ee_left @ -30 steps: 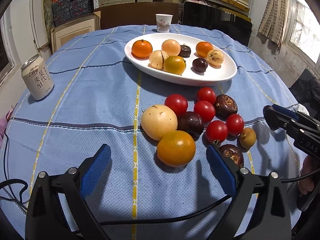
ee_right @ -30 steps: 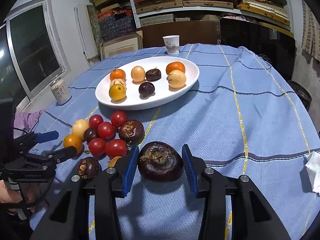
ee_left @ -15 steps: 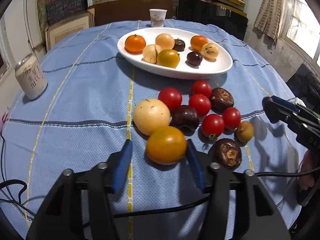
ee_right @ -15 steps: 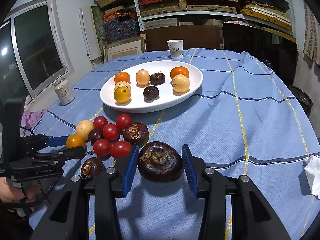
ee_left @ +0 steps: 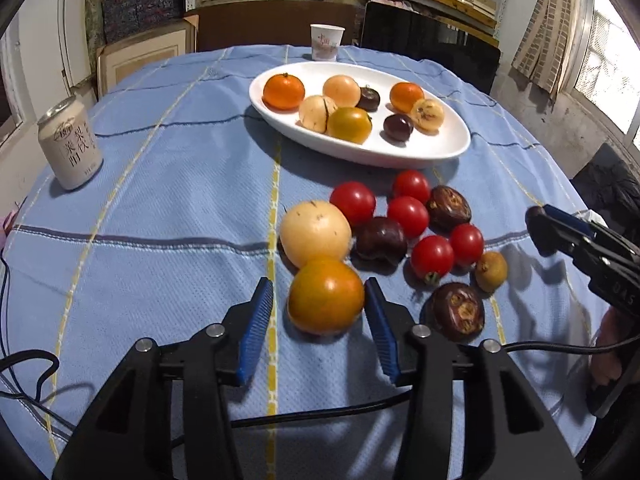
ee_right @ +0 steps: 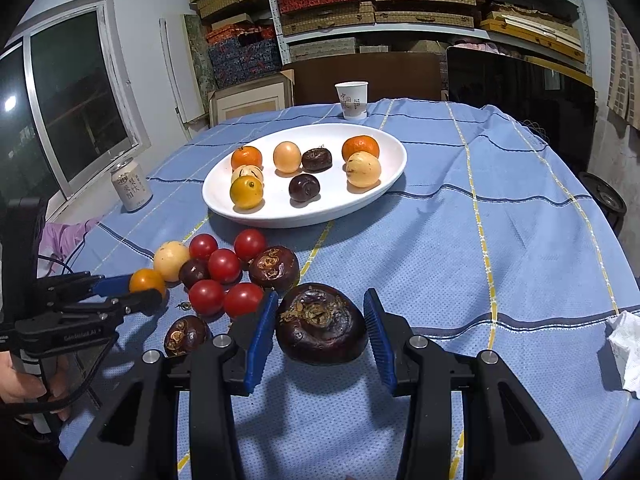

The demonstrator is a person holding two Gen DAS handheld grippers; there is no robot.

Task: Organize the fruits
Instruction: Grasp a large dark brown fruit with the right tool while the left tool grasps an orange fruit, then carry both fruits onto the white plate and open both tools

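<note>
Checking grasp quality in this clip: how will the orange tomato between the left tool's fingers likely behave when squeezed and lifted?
The orange tomato looks round and glossy, so it may slip or roll out. The left tool pads straddle it near its widest part, which should help. Its skin probably bruises under hard pressure.

**A:** ok what's the count?

**B:** one white plate (ee_left: 448,152) with seven fruits on it. Off the plate: five red tomatoes (ee_left: 352,202), four wrinkly dark fruits (ee_right: 322,330). One can (ee_left: 70,144), one paper cup (ee_left: 327,42).
</note>
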